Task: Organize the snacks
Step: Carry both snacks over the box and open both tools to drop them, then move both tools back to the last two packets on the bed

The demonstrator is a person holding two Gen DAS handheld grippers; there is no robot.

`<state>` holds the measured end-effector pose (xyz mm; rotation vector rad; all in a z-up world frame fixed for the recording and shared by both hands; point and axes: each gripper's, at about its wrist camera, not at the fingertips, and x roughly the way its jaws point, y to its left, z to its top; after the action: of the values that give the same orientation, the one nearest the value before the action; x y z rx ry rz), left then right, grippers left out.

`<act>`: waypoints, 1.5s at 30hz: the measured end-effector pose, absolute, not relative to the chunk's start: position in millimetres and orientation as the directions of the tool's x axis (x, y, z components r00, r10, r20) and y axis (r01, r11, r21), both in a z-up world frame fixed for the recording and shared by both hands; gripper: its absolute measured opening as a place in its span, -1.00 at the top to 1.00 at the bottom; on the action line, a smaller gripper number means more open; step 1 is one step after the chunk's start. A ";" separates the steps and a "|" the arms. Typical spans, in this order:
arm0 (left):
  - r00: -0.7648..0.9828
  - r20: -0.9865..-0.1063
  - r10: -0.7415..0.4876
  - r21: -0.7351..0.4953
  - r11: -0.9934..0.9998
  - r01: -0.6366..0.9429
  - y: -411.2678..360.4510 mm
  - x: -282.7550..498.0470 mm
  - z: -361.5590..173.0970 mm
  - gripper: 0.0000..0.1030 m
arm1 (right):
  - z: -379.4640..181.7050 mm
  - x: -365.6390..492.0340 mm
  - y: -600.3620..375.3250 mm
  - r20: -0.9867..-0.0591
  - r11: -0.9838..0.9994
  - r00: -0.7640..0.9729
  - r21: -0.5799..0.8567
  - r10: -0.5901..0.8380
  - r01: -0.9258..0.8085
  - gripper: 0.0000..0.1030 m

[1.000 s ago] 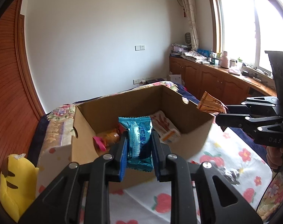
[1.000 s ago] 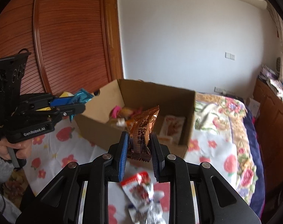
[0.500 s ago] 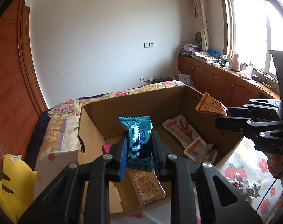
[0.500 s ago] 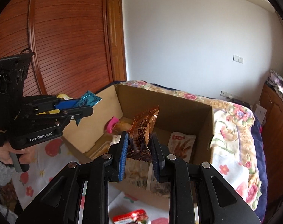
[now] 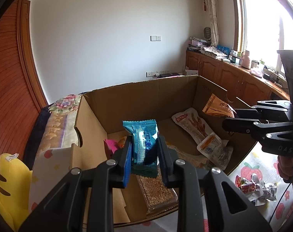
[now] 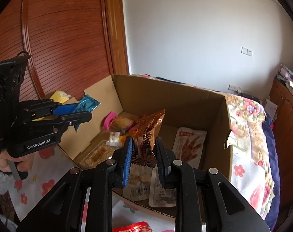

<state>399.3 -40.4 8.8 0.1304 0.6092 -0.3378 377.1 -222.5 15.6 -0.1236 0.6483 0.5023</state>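
An open cardboard box (image 5: 146, 94) (image 6: 185, 100) stands on a bed with a floral sheet. My left gripper (image 5: 144, 148) is shut on a teal snack packet (image 5: 143, 135) and holds it over the box's near left part; it also shows in the right wrist view (image 6: 84, 106). My right gripper (image 6: 143, 150) is shut on a brown-orange snack packet (image 6: 148, 133), held over the box; it appears in the left wrist view (image 5: 217, 108). Inside the box lie a white-red packet (image 5: 192, 123) (image 6: 188, 145), a granola bar (image 5: 156, 189), a pink-ended snack (image 6: 109, 119) and other packets.
Crumpled red and silver wrappers (image 5: 254, 187) lie on the sheet right of the box. A red packet (image 6: 134, 228) lies at the box's near side. A yellow plush toy (image 5: 5, 176) sits left of the box. Wooden cabinets (image 5: 233, 77) line the window wall.
Both grippers have moved forward over the box with their packets; the box now fills more of both views and its floor shows.
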 end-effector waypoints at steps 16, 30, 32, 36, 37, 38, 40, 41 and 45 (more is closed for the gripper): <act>0.787 -0.560 -0.258 0.025 0.945 0.327 -36.6 379.0 18.1 0.26 | 21.4 368.5 -233.7 -0.612 0.884 0.680 0.068 0.403 -0.463 0.40; 0.795 -0.535 -0.285 0.045 0.931 0.364 -49.5 311.0 40.2 0.22 | 62.3 289.1 -267.9 -0.591 0.908 0.726 0.028 0.352 -0.417 0.23; 0.792 -0.538 -0.289 0.045 0.928 0.369 -52.4 301.6 39.8 0.22 | 60.0 278.3 -273.8 -0.598 0.914 0.725 0.031 0.342 -0.405 0.12; 0.788 -0.547 -0.282 0.052 0.928 0.368 -57.4 284.8 32.2 0.19 | 52.8 259.2 -285.9 -0.598 0.935 0.743 0.031 0.302 -0.354 0.00; 0.787 -0.551 -0.276 0.060 0.928 0.368 -58.7 280.1 28.1 0.19 | 50.3 254.6 -289.3 -0.600 0.937 0.740 0.042 0.302 -0.348 -0.03; 0.787 -0.554 -0.272 0.068 0.927 0.369 -59.6 275.4 24.1 0.19 | 47.9 251.5 -292.0 -0.603 0.938 0.739 0.049 0.301 -0.343 -0.04; 0.785 -0.561 -0.263 0.084 0.925 0.370 -63.1 266.0 15.7 0.19 | 42.1 244.4 -296.6 -0.608 0.942 0.737 0.055 0.295 -0.331 -0.05; 0.779 -0.569 -0.262 0.087 0.923 0.374 -64.3 260.9 10.2 0.19 | 38.7 242.2 -298.2 -0.615 0.943 0.733 0.054 0.291 -0.328 -0.05; 0.757 -0.595 -0.270 0.077 0.918 0.388 -68.0 248.9 -2.8 0.19 | 25.7 235.5 -304.5 -0.636 0.948 0.720 0.057 0.277 -0.314 -0.06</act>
<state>248.9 -68.0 -2.8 0.2012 0.6156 -0.3611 235.5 -304.5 25.8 -0.0557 0.6936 0.3265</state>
